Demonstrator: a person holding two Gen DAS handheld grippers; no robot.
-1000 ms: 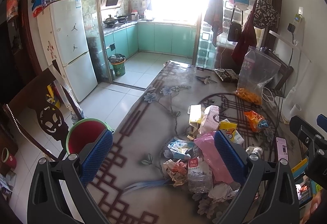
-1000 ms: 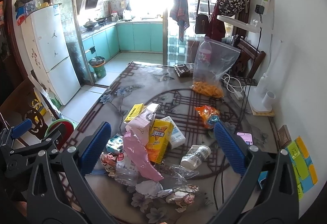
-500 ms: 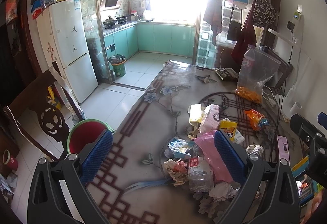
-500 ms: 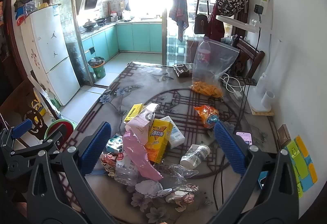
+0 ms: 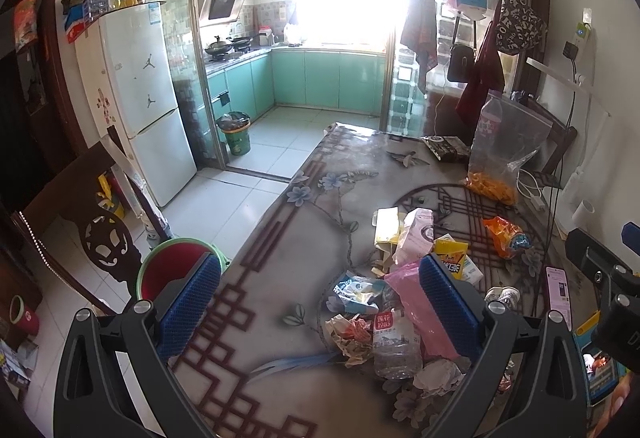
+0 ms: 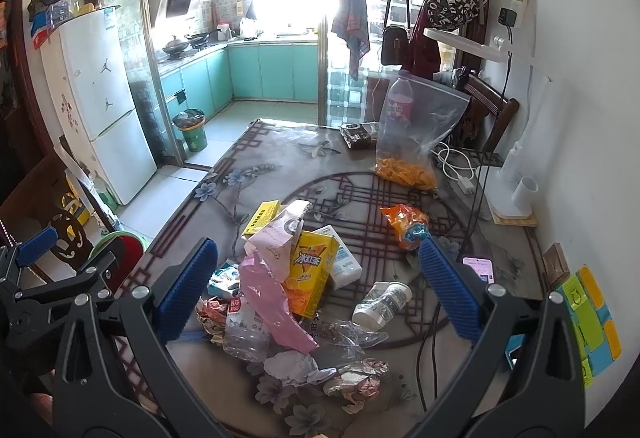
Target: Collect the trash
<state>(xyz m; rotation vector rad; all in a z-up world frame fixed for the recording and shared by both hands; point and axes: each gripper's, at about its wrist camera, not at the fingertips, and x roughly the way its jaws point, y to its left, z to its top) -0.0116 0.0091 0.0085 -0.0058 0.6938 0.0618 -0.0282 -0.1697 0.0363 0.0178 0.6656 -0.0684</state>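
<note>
A pile of trash lies on the patterned table [image 5: 304, 234]: a crushed clear bottle [image 5: 394, 342], a pink plastic bag [image 6: 272, 302], a yellow drink carton [image 6: 310, 270], a paper cup [image 6: 382, 304], an orange snack wrapper [image 6: 406, 226] and crumpled wrappers [image 6: 354, 384]. My left gripper [image 5: 320, 302] hovers open above the table's near left edge, the pile by its right finger. My right gripper [image 6: 320, 286] is open too, held above the pile with nothing between its blue pads. A red bin with a green rim [image 5: 176, 266] stands on the floor left of the table.
A clear zip bag of orange snacks [image 6: 408, 146] and a bottle stand at the table's far side. A phone [image 6: 478, 268], cables and a white lamp base [image 6: 512, 194] sit at the right by the wall. A wooden chair [image 5: 80, 214] and fridge [image 5: 140, 98] are at left.
Almost nothing differs; both grippers stay open and hover in nearly the same place over the table.
</note>
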